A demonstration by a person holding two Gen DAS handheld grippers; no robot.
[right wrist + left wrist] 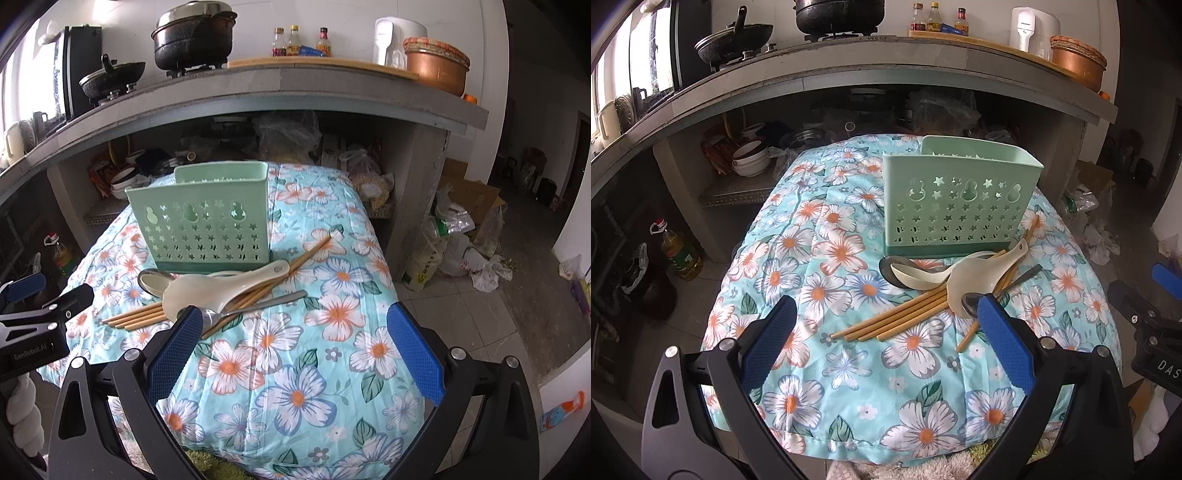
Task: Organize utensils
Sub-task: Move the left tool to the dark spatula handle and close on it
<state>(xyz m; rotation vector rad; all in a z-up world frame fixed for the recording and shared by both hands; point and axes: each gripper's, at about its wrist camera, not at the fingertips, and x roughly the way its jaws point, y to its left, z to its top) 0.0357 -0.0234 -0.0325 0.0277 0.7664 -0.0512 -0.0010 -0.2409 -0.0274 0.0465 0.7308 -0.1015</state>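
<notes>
Floral cloth (820, 258): utensil pile (945, 288) partly behind left gripper (886, 314); both grippers' fingers apart.

Two printed marks are legible. In the right wrist view, the black body of the left gripper (35, 332), seen at the left edge, carries the white lettering "GenRobot.AI". In the left wrist view, the black body of the right gripper (1156, 332), seen at the right edge, carries white lettering of which only "DAS" shows before the frame cuts it off. The white appliance (1032, 27) on the counter bears a small dark brand mark on its front, too small to read. The labels on the sauce bottles (301, 42) on the counter and on the oil bottle (677, 251) on the floor are illegible.
</notes>
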